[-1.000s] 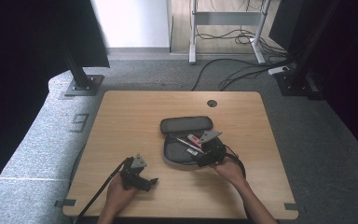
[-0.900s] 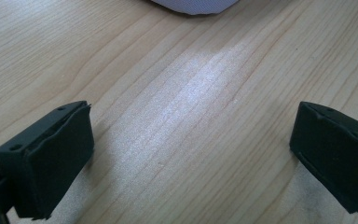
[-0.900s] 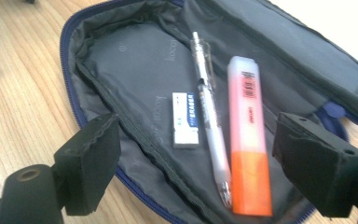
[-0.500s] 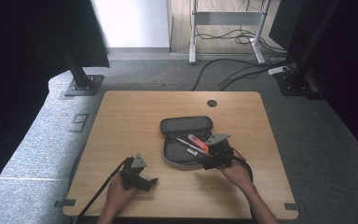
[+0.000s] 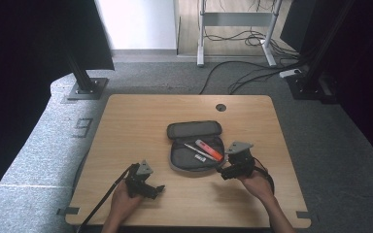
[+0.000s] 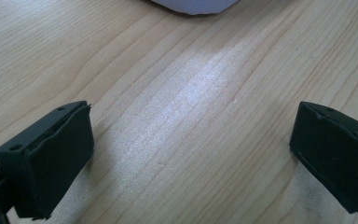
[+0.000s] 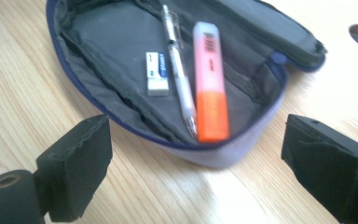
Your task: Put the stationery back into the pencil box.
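A grey pencil case (image 5: 190, 160) lies unzipped in the middle of the wooden table (image 5: 136, 121), its lid (image 5: 194, 129) folded back. Inside lie an orange highlighter (image 5: 209, 149), a clear pen (image 5: 193, 151) and a small white eraser (image 7: 157, 72). My right gripper (image 5: 223, 174) hovers just right of the case's near corner. Its jaws have just been opening and stand open, with nothing pressed between them. In the right gripper view (image 7: 196, 172) the case's front rim (image 7: 214, 156) lies just ahead, with the highlighter (image 7: 210, 88) and pen (image 7: 179, 79) behind it. My left gripper (image 5: 156, 189) rests open over bare wood (image 6: 191, 154).
A round cable hole (image 5: 220, 107) sits in the table behind the case. Bare wood spreads left of the case and along the near edge. A cable loops by the right hand (image 5: 267, 177). Stands and cables crowd the floor beyond the table.
The right gripper has drawn back from over the case to its right side, towards the person, and its jaws have spread. The highlighter now lies uncovered in the case. The left gripper stayed put.
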The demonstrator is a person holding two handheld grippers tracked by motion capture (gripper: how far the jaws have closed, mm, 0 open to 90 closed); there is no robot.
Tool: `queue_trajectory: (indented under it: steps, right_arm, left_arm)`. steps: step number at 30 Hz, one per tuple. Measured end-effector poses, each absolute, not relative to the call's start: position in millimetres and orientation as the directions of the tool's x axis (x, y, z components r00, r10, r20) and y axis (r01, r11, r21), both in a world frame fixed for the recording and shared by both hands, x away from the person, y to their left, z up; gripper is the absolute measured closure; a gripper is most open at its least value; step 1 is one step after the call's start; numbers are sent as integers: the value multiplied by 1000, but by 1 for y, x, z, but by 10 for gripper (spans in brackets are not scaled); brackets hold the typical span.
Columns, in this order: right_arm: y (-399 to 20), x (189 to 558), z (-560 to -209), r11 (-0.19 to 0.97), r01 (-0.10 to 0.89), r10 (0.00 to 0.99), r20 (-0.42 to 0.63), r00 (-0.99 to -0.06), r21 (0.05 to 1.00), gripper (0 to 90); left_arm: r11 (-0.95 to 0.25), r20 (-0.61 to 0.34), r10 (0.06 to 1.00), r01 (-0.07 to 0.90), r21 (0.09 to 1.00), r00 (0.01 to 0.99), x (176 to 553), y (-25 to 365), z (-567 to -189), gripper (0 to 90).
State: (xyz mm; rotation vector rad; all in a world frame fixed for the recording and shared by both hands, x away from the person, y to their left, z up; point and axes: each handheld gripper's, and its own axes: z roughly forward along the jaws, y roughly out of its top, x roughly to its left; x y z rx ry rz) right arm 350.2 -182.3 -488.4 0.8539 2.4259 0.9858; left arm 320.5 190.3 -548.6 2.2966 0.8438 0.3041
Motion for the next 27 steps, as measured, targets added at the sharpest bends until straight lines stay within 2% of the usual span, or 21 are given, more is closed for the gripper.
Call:
queue_trajectory:
  steps: [11,27]
  right_arm:
    - [-211,339,-499,536,427,700,-101,-707,728,79]
    - [-228,331,-531,506,480,744,-81,-663,717,80]
  left_arm:
    - [-572,-9,645,490,658,764,320,190,-549,0]
    - [-572,-9,644,490,658,765,320,190,-549,0]
